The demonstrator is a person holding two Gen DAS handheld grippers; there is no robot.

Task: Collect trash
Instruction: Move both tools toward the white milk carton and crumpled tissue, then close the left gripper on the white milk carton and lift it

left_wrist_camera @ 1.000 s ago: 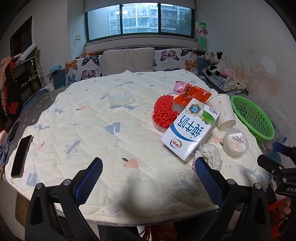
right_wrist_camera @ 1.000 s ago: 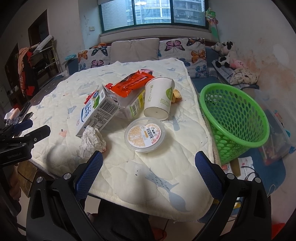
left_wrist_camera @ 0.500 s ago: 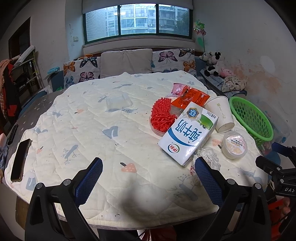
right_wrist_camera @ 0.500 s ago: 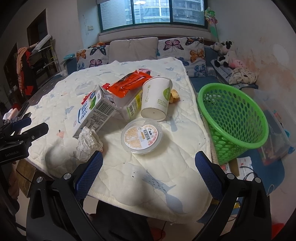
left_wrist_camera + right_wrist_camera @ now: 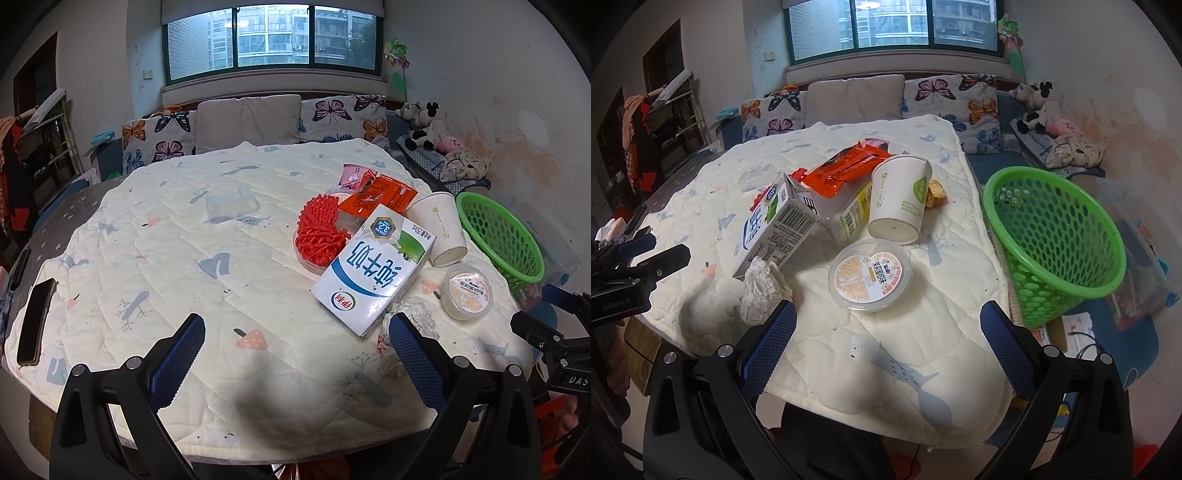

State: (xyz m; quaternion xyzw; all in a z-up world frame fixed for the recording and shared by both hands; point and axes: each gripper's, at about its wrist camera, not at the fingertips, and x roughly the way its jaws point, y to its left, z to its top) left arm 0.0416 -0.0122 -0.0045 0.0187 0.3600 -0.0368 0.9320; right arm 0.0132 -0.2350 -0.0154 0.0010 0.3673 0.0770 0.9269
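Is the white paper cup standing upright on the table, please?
No, the paper cup lies tipped on its side on the quilted table, its closed base facing the camera, beside the milk carton.

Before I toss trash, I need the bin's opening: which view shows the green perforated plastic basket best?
Right wrist view: the green perforated plastic basket shows its whole rim and inside. Left wrist view shows it small, edge-on.

Two cartons [image 5: 775,225] [image 5: 849,212], one cup [image 5: 899,199], one tub [image 5: 870,275], one tissue [image 5: 761,288], one basket [image 5: 1056,240], one phone [image 5: 35,321], two wrappers [image 5: 376,194] [image 5: 352,173].
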